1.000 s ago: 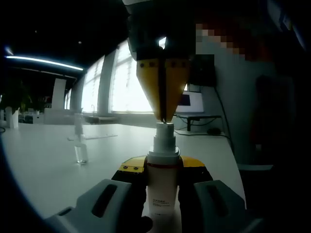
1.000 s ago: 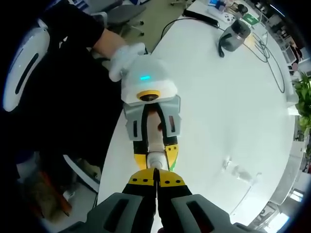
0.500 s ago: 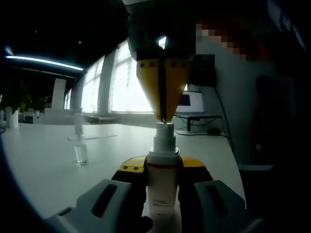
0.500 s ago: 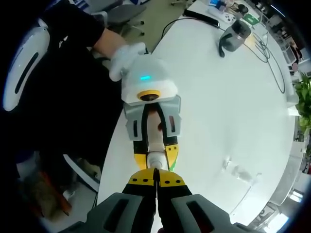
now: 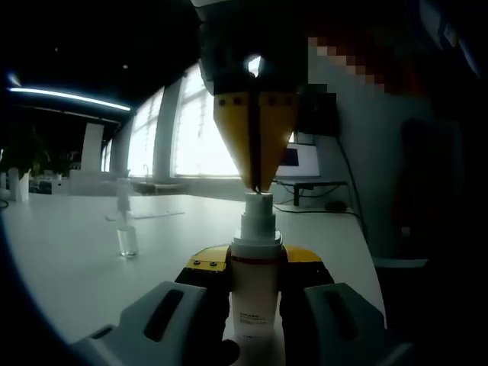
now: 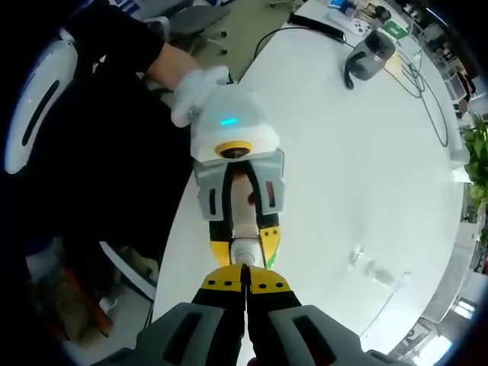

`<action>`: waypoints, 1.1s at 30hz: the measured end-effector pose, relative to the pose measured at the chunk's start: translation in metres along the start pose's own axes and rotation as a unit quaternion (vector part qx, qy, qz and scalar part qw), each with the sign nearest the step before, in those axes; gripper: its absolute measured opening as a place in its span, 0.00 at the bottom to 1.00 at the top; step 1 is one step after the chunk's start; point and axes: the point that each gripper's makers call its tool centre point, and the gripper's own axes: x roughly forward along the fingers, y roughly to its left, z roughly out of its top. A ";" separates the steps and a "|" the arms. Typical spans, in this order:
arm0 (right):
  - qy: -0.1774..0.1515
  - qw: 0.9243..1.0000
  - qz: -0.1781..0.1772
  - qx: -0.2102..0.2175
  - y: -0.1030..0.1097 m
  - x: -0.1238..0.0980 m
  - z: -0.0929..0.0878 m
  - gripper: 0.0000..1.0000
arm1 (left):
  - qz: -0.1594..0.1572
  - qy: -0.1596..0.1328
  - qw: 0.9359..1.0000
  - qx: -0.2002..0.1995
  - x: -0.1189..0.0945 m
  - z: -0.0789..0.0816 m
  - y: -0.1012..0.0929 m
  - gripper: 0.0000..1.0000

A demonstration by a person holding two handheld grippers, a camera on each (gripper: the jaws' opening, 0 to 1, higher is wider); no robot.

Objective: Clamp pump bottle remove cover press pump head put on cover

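A white pump bottle [image 5: 254,305] stands upright between the jaws of my left gripper [image 5: 255,263], which is shut on its shoulder. Its pump head [image 5: 257,210] is bare. My right gripper [image 5: 257,189] comes down from above with its yellow jaws shut, the tips touching the top of the pump head. In the right gripper view, my right gripper [image 6: 245,268] meets the pump head [image 6: 242,250], with the left gripper [image 6: 242,229] beyond it around the bottle [image 6: 245,217]. The clear cover [image 5: 126,238] stands apart on the table; it also appears as the cover [image 6: 375,268].
The bottle is near the edge of a white table [image 6: 358,168]. A grey device [image 6: 367,56] with cables lies at the far end. A monitor [image 5: 301,160] stands by the windows. A person's gloved hand [image 6: 194,88] holds the left gripper.
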 end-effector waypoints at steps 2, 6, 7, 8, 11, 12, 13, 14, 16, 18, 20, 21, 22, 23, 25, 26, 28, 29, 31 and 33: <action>0.002 1.000 0.002 0.003 0.000 0.001 0.000 0.00 | 0.000 0.000 1.000 0.000 0.000 0.000 0.000 0.15; 0.012 1.000 0.007 -0.002 0.000 0.003 0.001 0.00 | 0.000 0.000 1.000 0.000 0.000 0.001 -0.001 0.15; 0.015 1.000 0.007 -0.003 0.000 0.003 0.001 0.00 | 0.000 0.000 1.000 0.000 0.000 0.001 -0.002 0.15; 0.018 1.000 0.008 -0.005 0.000 0.004 0.001 0.00 | 0.000 0.000 1.000 0.000 0.000 0.001 -0.002 0.15; 0.024 1.000 0.008 -0.010 0.000 0.006 0.001 0.00 | 0.000 0.000 1.000 0.000 0.000 0.001 -0.002 0.15; 0.025 1.000 0.008 -0.010 0.000 0.006 0.001 0.00 | 0.000 0.000 1.000 0.000 0.000 0.001 -0.002 0.15; 0.026 1.000 0.007 -0.010 0.000 0.006 0.000 0.00 | 0.000 0.000 1.000 0.000 0.000 0.001 -0.002 0.15; 0.026 1.000 0.007 -0.010 0.000 0.006 0.000 0.00 | 0.000 0.000 1.000 0.000 0.000 0.001 -0.002 0.15; 0.025 1.000 0.007 -0.008 0.000 0.006 0.000 0.00 | 0.000 0.000 1.000 0.000 0.000 0.001 -0.002 0.15; 0.023 1.000 0.007 -0.005 0.000 0.003 -0.001 0.00 | 0.000 0.000 1.000 0.000 0.000 0.001 -0.002 0.15; 0.020 1.000 0.007 -0.006 -0.001 0.001 0.000 0.00 | 0.000 0.000 1.000 0.000 0.000 0.001 -0.002 0.15; 0.019 1.000 0.006 -0.005 -0.001 0.001 0.000 0.00 | 0.000 0.000 1.000 0.000 0.000 0.001 -0.001 0.15; 0.017 1.000 0.005 -0.006 -0.001 0.000 0.000 0.00 | 0.000 0.000 1.000 0.000 0.000 0.001 -0.001 0.15; 0.016 1.000 0.005 -0.007 -0.001 0.000 0.000 0.00 | 0.000 0.000 1.000 0.001 0.000 0.001 -0.001 0.15; 0.011 1.000 0.004 -0.004 -0.001 -0.001 0.000 0.00 | 0.000 0.000 1.000 0.000 0.001 0.001 -0.002 0.15; 0.009 1.000 0.005 -0.003 -0.001 -0.001 0.000 0.00 | 0.000 0.000 1.000 0.000 0.001 0.001 -0.002 0.15; 0.006 1.000 0.005 0.001 -0.001 -0.001 0.000 0.00 | 0.000 0.000 1.000 0.000 0.001 0.001 -0.002 0.15; 0.005 1.000 0.006 0.001 -0.001 -0.001 0.000 0.00 | 0.000 0.000 1.000 0.000 0.001 0.001 -0.002 0.15; 0.005 1.000 0.006 0.000 -0.001 -0.001 0.000 0.00 | 0.000 0.000 1.000 0.000 0.001 0.001 -0.001 0.15; 0.005 1.000 0.007 0.000 0.000 -0.001 0.000 0.00 | 0.000 0.000 1.000 0.000 0.001 0.001 -0.001 0.15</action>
